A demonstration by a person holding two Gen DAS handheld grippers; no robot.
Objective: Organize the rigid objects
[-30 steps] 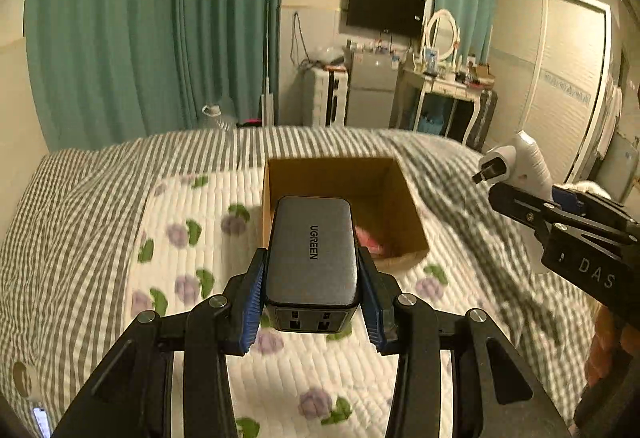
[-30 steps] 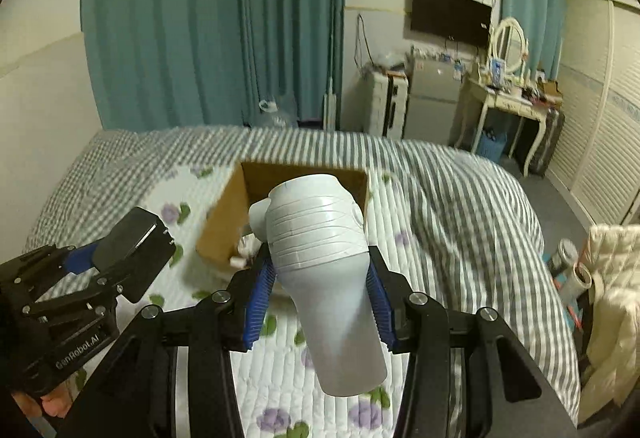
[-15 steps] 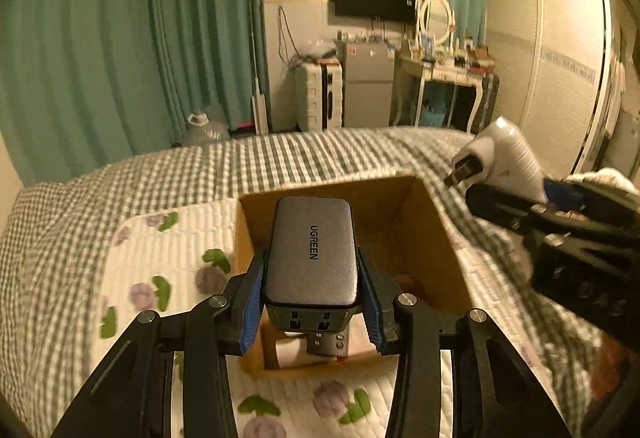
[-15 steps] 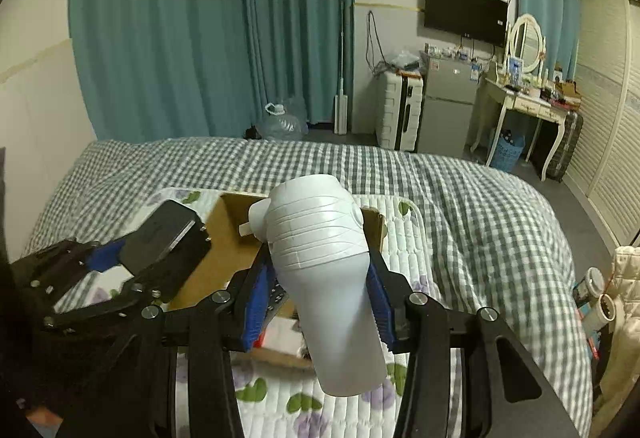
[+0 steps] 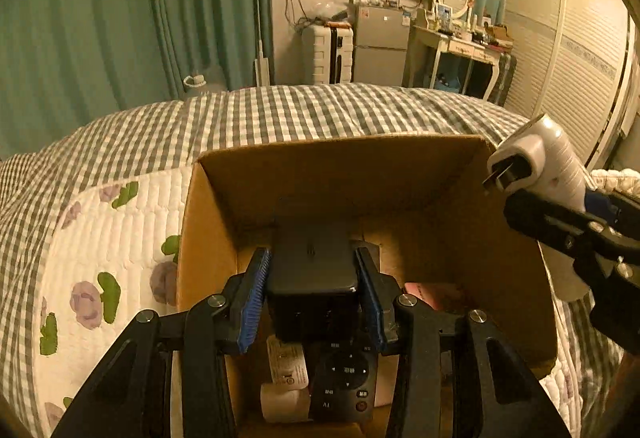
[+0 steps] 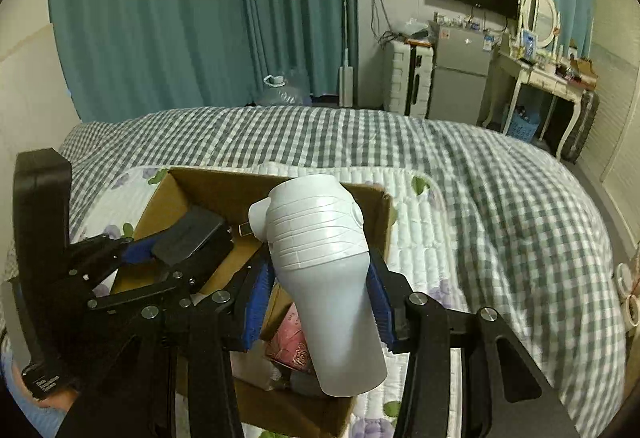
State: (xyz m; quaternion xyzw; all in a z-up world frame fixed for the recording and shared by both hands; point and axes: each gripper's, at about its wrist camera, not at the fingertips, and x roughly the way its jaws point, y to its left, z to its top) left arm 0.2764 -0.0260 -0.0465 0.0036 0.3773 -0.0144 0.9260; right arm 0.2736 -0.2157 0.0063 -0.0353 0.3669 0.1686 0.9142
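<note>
An open cardboard box (image 5: 400, 161) sits on the bed; it also shows in the right wrist view (image 6: 224, 183). My left gripper (image 5: 312, 278) is shut on a dark grey charger block (image 5: 312, 258) and holds it inside the box, above a black remote (image 5: 344, 378) and a white roll (image 5: 284, 398). My right gripper (image 6: 320, 278) is shut on a white plug-in device (image 6: 324, 278) with metal prongs, held over the box's right side. The left gripper and the charger (image 6: 192, 238) show in the right wrist view. The white device (image 5: 536, 157) shows in the left wrist view.
The box rests on a white floral quilted pad (image 5: 104, 238) over a grey checked bedspread (image 6: 480, 177). A pink packet (image 6: 292, 342) lies in the box. Beyond the bed stand teal curtains (image 6: 180, 17), a small fridge (image 6: 460, 77) and a dressing table (image 6: 548, 77).
Both grippers have moved forward to the box. The charger has gone down from above the rim into the box. The white device has come over the box's right side.
</note>
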